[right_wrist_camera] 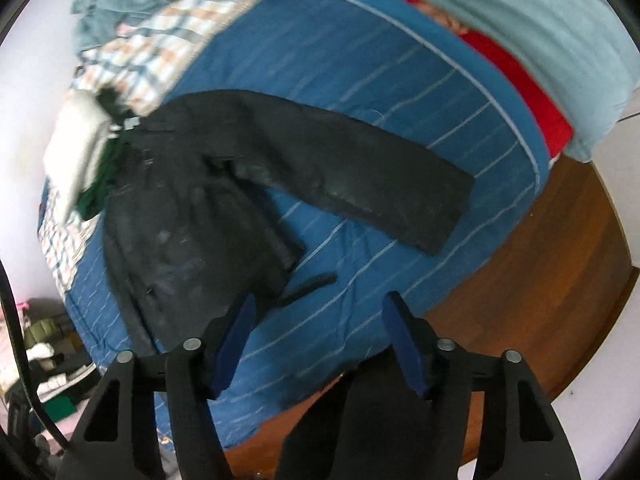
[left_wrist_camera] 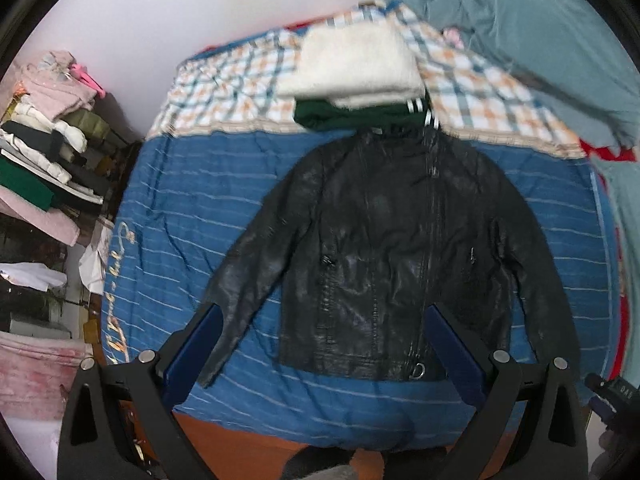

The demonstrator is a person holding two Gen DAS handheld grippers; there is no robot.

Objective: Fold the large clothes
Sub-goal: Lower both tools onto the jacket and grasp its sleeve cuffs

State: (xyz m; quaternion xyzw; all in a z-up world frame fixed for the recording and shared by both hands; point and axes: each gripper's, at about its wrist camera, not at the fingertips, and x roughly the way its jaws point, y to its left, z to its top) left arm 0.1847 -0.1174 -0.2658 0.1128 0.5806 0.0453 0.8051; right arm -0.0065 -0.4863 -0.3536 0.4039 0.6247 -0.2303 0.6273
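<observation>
Black leather jacket [left_wrist_camera: 384, 248] flat on blue striped bedspread [left_wrist_camera: 180, 240], collar at 12. My left gripper [left_wrist_camera: 324, 344] wide, empty; right gripper [right_wrist_camera: 316, 344] narrower, empty.

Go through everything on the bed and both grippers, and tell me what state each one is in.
Black jacket: spread flat, unfolded, sleeves out.
White sweater: folded, stacked on the green top.
Green top: folded.
Left gripper: open, empty.
Right gripper: open, empty.
</observation>
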